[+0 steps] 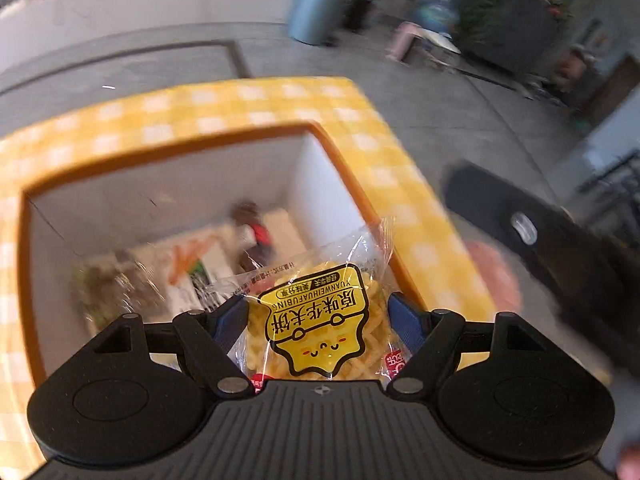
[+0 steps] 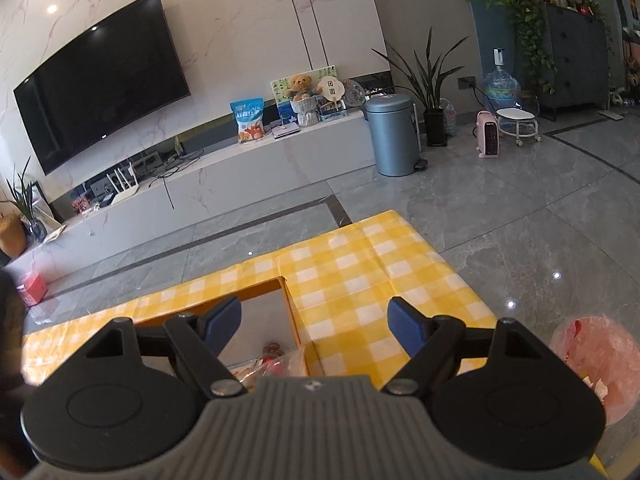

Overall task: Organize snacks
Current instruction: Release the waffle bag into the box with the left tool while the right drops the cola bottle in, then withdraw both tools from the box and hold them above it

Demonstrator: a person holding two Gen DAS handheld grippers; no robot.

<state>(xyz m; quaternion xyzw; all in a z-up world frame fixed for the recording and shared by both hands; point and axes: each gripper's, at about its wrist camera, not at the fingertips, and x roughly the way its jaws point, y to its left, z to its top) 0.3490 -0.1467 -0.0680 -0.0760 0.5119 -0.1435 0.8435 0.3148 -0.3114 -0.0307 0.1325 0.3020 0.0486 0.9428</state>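
Observation:
My left gripper (image 1: 318,316) is shut on a clear packet of yellow waffle biscuits (image 1: 320,320) with a yellow label, both blue pads pressing its sides. It hangs over the open orange-rimmed box (image 1: 168,152), which has white inner walls and several blurred snack packs (image 1: 180,268) on its bottom. My right gripper (image 2: 314,324) stands open with nothing between its fingers, above the box's right wall (image 2: 296,320) and the yellow checked tablecloth (image 2: 360,280). Red snack packs (image 2: 276,356) show inside the box below it.
The yellow checked table (image 1: 384,168) ends at its right edge over a grey tiled floor. A pink bag (image 2: 596,364) sits on the floor at the right. A black object (image 1: 532,236) crosses the left view's right side. A grey bin (image 2: 394,136) stands far back.

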